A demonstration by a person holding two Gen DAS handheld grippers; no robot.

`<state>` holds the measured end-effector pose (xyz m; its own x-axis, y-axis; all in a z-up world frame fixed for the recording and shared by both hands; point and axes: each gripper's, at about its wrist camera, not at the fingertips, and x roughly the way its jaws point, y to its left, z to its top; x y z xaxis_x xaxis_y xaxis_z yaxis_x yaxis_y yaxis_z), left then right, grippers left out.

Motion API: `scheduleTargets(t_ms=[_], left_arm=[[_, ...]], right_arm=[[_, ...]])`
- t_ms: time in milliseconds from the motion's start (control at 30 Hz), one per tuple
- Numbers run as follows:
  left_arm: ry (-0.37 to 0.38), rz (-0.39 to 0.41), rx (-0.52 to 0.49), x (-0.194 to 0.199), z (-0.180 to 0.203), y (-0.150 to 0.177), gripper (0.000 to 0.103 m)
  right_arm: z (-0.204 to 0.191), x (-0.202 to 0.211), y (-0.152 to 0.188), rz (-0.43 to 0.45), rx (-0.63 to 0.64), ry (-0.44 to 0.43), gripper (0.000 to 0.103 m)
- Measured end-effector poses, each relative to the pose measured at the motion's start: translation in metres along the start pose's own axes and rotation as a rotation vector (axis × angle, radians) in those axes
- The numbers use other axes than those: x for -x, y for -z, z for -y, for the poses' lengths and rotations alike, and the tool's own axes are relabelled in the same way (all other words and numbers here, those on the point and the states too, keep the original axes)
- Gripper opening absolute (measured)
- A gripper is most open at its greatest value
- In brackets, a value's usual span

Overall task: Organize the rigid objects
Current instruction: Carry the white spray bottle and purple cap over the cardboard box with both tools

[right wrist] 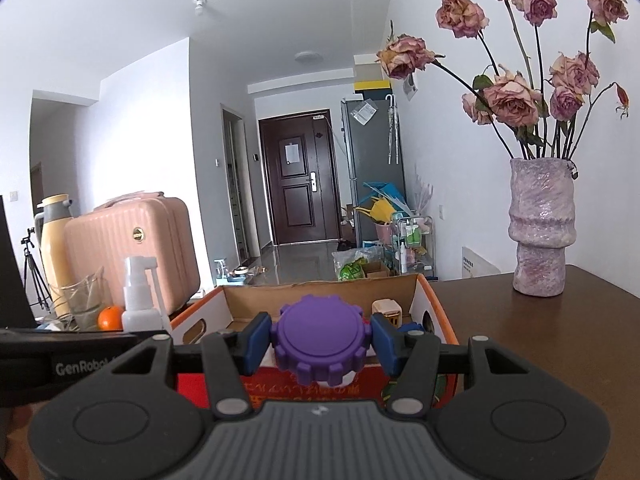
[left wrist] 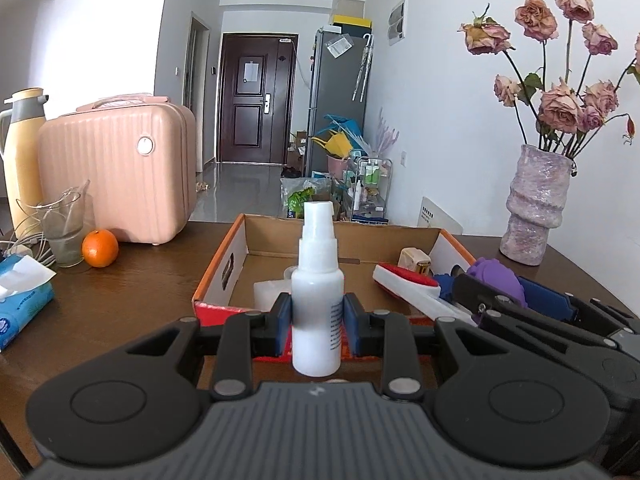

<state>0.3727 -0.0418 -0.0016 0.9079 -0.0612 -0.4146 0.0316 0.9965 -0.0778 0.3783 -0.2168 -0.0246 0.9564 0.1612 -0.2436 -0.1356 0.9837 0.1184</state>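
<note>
Left gripper (left wrist: pixel 317 330): pads pinch the white spray bottle (left wrist: pixel 317 300) at mid-body, bottle upright, nozzle up; a grip low on the body likely keeps it from tipping.
Bottle position: held at the near edge of the cardboard box (left wrist: pixel 218 268), not yet inside.
Right gripper (right wrist: pixel 320 344): pads clamp the purple ridged cap (right wrist: pixel 320 338) on opposite sides; the ridges probably give the pads purchase.
Cap position: held above the box's near wall (right wrist: pixel 320 390), a white part showing below it.
Box contents: red-and-white brush (left wrist: pixel 406 284), beige plug (left wrist: pixel 414 260), a white item behind the bottle.
Judgement: both items look ready to be set down in the box's free floor.
Bystanders: orange (left wrist: pixel 100 253), flower vase (left wrist: pixel 536 204), pink case (left wrist: pixel 116 168), all on the table (left wrist: pixel 132 300) outside the box.
</note>
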Motion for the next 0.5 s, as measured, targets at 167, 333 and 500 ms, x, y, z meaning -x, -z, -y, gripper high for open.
scheduleTargets(t_ms=[167, 333, 500], left_arm=[[0.003, 0.002, 0.022, -0.015, -0.004, -0.010, 0.028], [0.007, -0.005, 0.019, -0.032, -0.002, -0.016, 0.028], [-0.003, -0.011, 0.011, -0.048, 0.001, -0.019, 0.028]], right_arm=[[0.003, -0.018, -0.006, -0.009, 0.015, 0.011, 0.053], [0.009, -0.036, -0.011, -0.036, 0.031, 0.020, 0.053], [0.012, -0.051, -0.016, -0.053, 0.039, 0.025, 0.053]])
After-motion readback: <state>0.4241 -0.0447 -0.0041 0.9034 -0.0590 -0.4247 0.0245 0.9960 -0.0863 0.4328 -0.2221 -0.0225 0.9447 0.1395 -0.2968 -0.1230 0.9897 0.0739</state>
